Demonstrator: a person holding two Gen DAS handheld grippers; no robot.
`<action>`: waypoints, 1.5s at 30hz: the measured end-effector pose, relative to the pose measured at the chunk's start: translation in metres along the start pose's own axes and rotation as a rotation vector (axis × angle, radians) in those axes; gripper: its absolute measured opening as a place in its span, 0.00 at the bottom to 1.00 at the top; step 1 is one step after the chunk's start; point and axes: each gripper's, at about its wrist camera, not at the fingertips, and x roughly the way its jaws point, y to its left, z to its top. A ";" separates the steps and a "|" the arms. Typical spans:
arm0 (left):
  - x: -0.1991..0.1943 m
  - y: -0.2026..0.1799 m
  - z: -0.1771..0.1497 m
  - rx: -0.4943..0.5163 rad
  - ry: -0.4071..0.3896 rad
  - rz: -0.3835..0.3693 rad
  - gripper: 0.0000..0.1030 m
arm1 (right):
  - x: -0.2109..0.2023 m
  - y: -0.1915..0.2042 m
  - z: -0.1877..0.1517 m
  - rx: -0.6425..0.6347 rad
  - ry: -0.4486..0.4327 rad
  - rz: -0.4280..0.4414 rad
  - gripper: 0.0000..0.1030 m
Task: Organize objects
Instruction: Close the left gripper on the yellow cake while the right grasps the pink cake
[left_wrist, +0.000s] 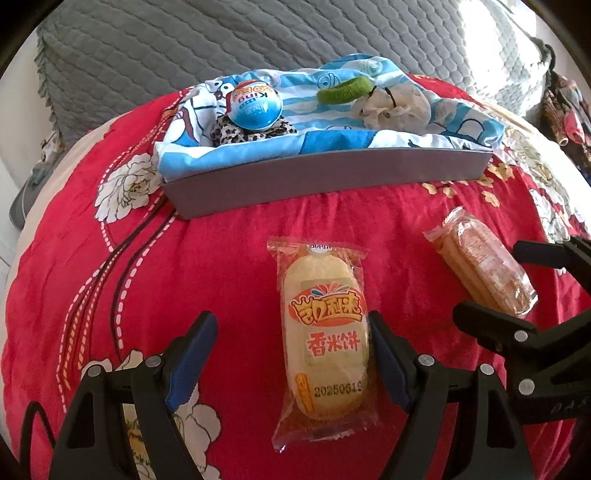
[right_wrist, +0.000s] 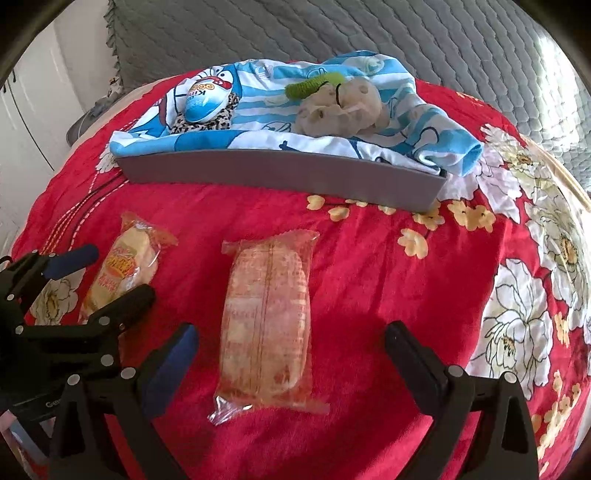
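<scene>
Left wrist view: left tool (left_wrist: 291, 332) wide open around yellow rice cracker pack (left_wrist: 325, 343) on red bed cover (left_wrist: 229, 258); right tool (right_wrist: 291, 343) wide open around see-through orange snack pack (right_wrist: 266, 325), not gripping

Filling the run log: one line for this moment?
left hand-held gripper: open over rice cracker pack | right hand-held gripper: open over second pack
</scene>
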 end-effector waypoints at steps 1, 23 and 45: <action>0.001 0.000 0.000 0.002 0.003 -0.005 0.78 | 0.001 0.000 0.001 0.000 -0.002 -0.002 0.98; -0.015 -0.002 0.013 -0.018 -0.015 -0.063 0.37 | -0.012 -0.010 0.007 0.042 -0.030 0.026 0.40; -0.095 0.005 0.042 -0.017 -0.121 0.009 0.37 | -0.090 0.010 0.031 0.010 -0.153 0.048 0.40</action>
